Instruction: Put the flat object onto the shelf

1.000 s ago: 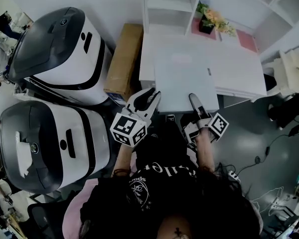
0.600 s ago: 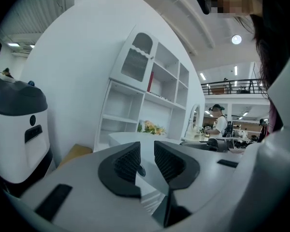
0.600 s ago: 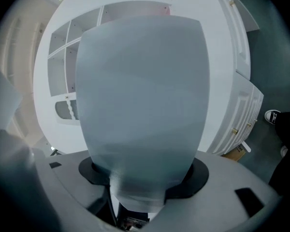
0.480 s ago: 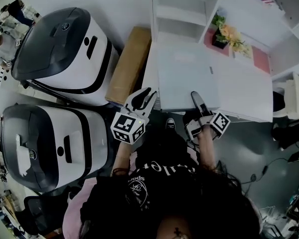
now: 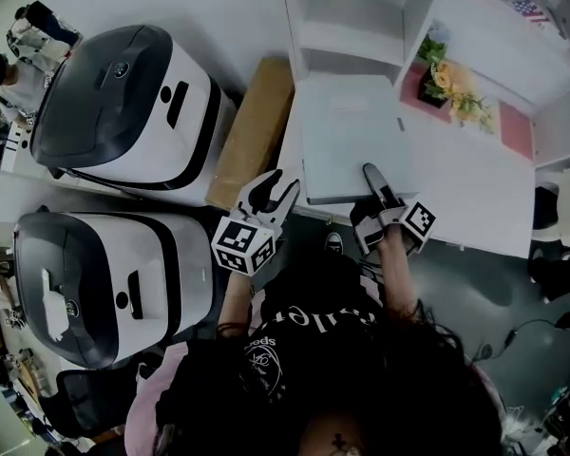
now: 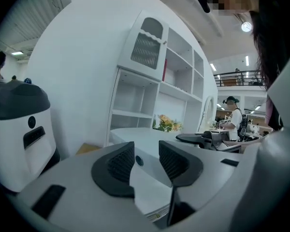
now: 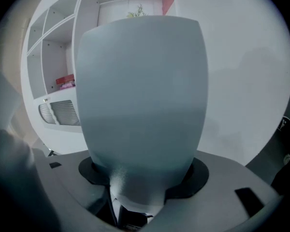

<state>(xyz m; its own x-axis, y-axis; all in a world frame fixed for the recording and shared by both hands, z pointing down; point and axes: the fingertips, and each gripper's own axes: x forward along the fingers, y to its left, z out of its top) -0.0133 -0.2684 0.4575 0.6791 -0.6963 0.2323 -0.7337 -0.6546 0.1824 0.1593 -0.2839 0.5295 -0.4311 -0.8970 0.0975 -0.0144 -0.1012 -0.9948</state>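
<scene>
The flat object (image 5: 351,136), a thin grey slab, lies level over the white desk (image 5: 465,183) in front of the white shelf unit (image 5: 361,12). My right gripper (image 5: 373,180) is shut on its near edge. In the right gripper view the flat object (image 7: 140,95) fills the middle and rises out of my right gripper (image 7: 135,197). My left gripper (image 5: 277,190) hangs at the slab's near left corner. Its jaws have just been opening. In the left gripper view the slab's pale edge (image 6: 147,178) shows in the gap of my left gripper (image 6: 146,161), and the pads stand off it.
A pot of flowers (image 5: 446,76) stands on the desk's far right. A cardboard box (image 5: 254,131) leans left of the desk. Two big white-and-grey machines (image 5: 123,103) (image 5: 104,283) stand on the left. People (image 5: 19,50) are at the far left.
Both grippers and the flat object have moved forward, toward the shelf. The left gripper's jaws stand a little wider than before.
</scene>
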